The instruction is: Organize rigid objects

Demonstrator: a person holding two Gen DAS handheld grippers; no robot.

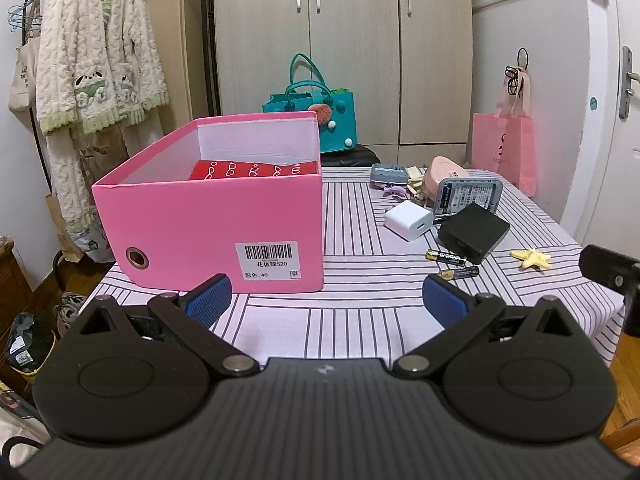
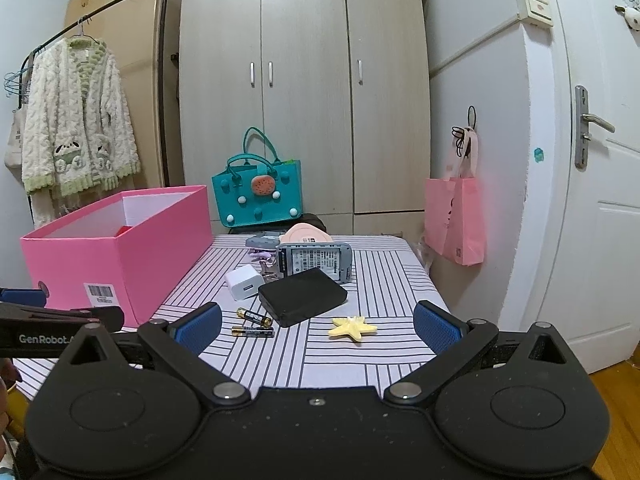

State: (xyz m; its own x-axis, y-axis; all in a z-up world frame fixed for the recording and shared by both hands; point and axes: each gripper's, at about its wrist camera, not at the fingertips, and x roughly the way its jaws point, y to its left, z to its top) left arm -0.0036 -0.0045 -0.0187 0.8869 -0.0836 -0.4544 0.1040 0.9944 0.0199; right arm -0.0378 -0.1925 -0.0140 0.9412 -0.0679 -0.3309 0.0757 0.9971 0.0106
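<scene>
A pink box stands open on the striped table, with a red packet inside. To its right lie a white charger cube, a black box, two batteries, a yellow starfish, a grey device and a pink case. My left gripper is open and empty, just in front of the pink box. My right gripper is open and empty, short of the batteries and starfish.
A teal bag stands behind the table before a wardrobe. A pink bag hangs at the right near a door. A fleecy robe hangs on a rack at the left. The table edge drops off right.
</scene>
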